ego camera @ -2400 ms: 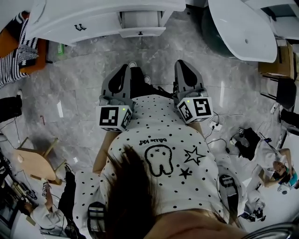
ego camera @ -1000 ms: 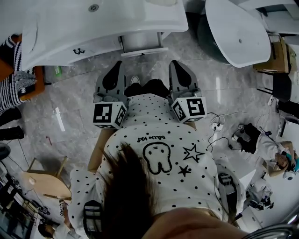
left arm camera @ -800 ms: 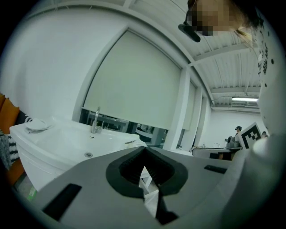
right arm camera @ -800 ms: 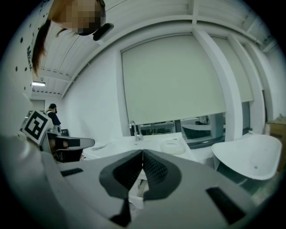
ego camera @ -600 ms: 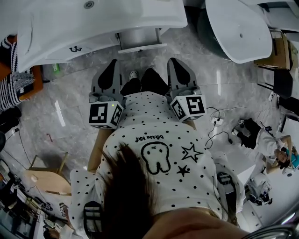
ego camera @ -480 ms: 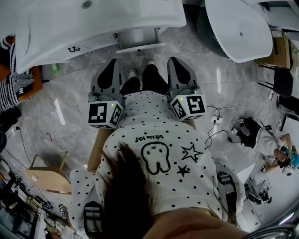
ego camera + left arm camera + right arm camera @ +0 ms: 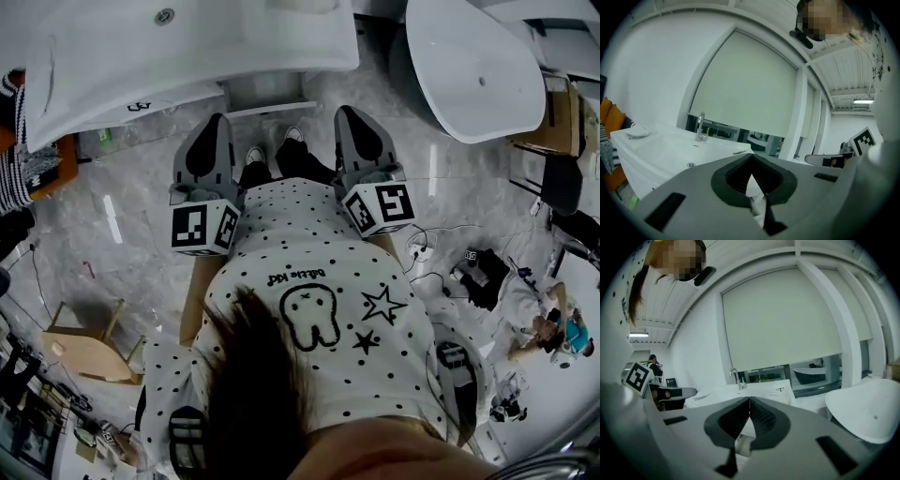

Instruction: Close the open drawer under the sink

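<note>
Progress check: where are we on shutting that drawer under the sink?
Done: nothing on the drawer itself. The drawer juts out from under the sink, open. In hand: the person stands facing it, with the left gripper and right gripper both shut and empty, aimed toward the sink, neither touching the drawer. Left: reach the drawer front and push it fully in.

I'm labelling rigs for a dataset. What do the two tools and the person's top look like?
Both the left tool and the right tool are grey, rounded and tapering, with black ribbed pads inside. Each carries a cube printed with black-and-white square markers. The person wears a white shirt with black dots, a tooth drawing and stars.
</note>
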Demonstrator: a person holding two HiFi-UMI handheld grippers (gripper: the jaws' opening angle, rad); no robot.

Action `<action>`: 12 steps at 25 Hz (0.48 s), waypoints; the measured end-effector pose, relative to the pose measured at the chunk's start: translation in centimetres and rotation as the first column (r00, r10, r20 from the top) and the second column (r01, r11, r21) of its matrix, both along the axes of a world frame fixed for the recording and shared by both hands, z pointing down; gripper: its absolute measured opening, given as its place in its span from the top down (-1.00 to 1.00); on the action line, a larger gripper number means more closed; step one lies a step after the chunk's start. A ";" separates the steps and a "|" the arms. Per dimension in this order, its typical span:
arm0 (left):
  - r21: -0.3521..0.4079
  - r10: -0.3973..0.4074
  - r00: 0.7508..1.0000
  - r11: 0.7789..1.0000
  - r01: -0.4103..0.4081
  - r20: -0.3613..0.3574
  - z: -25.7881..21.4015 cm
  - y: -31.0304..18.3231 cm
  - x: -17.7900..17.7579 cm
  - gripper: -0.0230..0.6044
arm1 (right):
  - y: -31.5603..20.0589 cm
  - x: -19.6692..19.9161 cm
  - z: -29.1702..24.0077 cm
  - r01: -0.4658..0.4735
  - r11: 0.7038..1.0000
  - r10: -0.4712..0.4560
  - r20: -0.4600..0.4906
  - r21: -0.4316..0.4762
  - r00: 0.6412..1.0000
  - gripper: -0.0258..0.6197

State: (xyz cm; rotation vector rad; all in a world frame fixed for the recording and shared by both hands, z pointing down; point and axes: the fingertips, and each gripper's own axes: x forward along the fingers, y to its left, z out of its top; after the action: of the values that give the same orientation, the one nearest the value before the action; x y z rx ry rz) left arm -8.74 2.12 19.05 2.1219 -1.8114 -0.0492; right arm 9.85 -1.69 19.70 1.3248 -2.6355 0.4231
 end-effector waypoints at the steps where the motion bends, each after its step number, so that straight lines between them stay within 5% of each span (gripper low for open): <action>1: -0.004 -0.008 1.000 1.000 0.008 0.005 0.1 -0.3 0.2 0.91 | -0.5 0.2 0.1 0.010 1.000 -0.010 -0.001 0.000 1.000 0.87; 12: -0.024 -0.070 0.997 0.997 0.070 -0.009 1.2 -2.9 4.3 0.91 | -4.8 4.0 0.4 0.065 0.997 -0.064 -0.020 0.029 0.998 0.87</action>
State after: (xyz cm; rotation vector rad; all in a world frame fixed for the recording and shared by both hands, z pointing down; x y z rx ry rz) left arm -4.45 -0.78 20.26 2.0379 -1.8710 -0.0552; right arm 13.83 -6.49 20.10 1.2416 -2.6703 0.3626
